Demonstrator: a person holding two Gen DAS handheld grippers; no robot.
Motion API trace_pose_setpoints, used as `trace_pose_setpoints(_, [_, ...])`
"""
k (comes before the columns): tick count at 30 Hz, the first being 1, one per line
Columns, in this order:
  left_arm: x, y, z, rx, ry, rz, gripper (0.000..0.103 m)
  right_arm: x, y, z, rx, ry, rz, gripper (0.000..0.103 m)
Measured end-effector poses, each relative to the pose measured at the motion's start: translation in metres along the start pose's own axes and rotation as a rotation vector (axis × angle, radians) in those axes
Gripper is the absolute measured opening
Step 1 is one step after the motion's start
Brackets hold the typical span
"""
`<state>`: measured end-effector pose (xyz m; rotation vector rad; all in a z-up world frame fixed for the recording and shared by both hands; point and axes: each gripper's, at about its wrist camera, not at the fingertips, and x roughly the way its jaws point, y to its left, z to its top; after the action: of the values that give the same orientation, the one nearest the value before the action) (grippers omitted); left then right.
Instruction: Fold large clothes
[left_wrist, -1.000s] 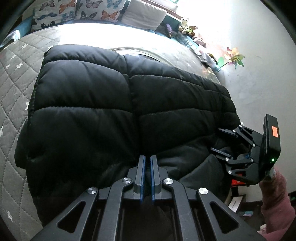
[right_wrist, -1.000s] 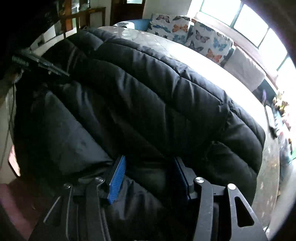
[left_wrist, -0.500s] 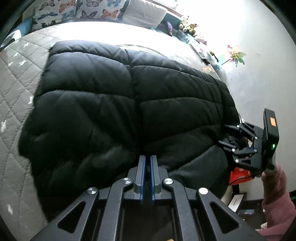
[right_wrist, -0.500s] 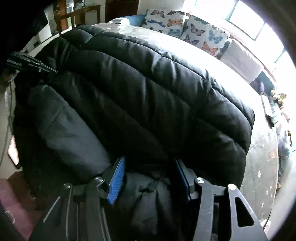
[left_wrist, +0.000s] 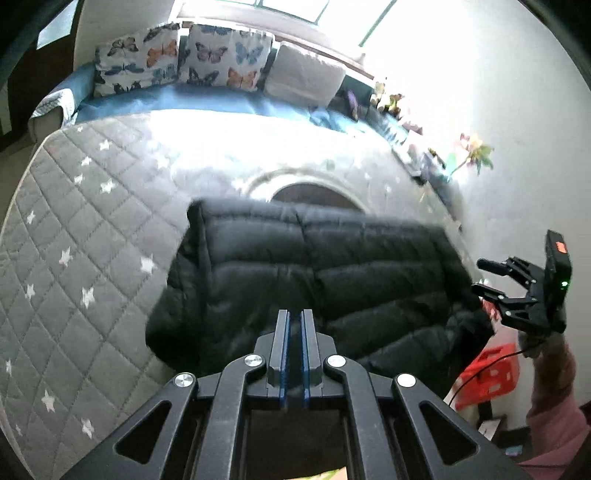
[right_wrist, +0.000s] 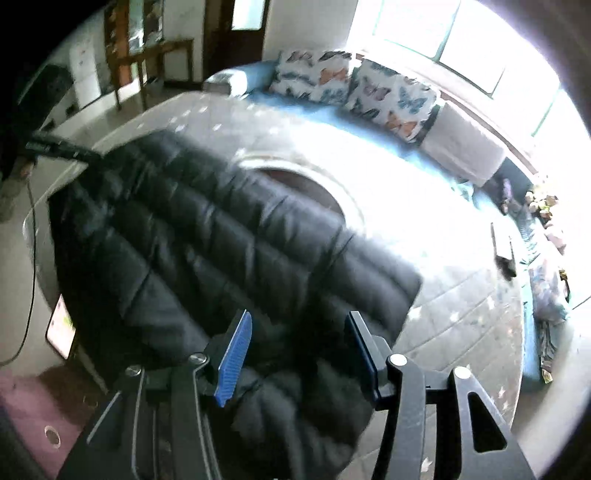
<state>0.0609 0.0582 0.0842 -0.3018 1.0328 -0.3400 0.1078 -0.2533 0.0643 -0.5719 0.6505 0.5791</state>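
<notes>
Puffy jacket (left_wrist: 314, 273) — quilted, faintly glossy

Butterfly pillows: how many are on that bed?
2, side by side at the head of the bed: one on the left, the other next to a plain white pillow. More may be hidden.

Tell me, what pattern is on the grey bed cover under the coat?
Grey bed cover: diamond quilting dotted with small white stars, clearest in the left wrist view.
</notes>
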Motion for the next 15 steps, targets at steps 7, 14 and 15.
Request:
trace_pose_setpoints(7, [0.050,0.028,-0.003,-0.065,0.083,-0.002,0.006,0.061,-0.007,-0.012,0.048,0.107,-0.054,0.057])
trace_pose_setpoints(14, [0.070,0.054,-0.018,-0.123,0.072,-0.074,0.005,0.074,-0.006,-0.038,0.064,0.083,-0.055,0.059])
trace_pose_setpoints(15, [0.070,0.056,-0.019,-0.128,0.070,-0.085,0.005,0.073,-0.007,-0.038,0.069,0.081,-0.048,0.059])
